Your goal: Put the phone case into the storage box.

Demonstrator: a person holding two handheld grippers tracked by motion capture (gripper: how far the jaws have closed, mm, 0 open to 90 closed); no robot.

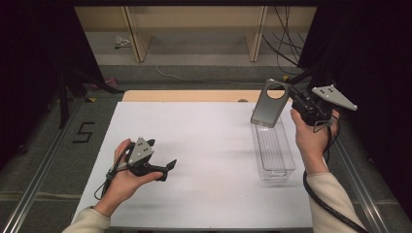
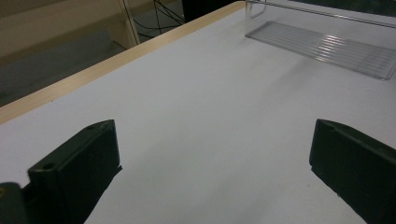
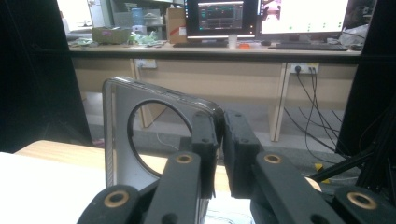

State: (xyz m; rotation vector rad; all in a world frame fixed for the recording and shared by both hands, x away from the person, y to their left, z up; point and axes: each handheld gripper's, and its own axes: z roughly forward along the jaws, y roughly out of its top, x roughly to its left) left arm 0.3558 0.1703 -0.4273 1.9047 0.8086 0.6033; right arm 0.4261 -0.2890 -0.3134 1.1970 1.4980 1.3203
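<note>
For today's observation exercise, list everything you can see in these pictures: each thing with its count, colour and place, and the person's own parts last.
phone case: one, grey with a round cutout, held up over the tray's far end
clear tray: one, see-through, right side of the table
table: one, white top with a wooden far edge
shelving: pale wood, beyond the table
monitors: two, lit, on a far desk
left hand-held gripper: one, black, jaws open, low over the table's left
right hand-held gripper: one, black, shut on the phone case
hands: two, one per gripper
</note>
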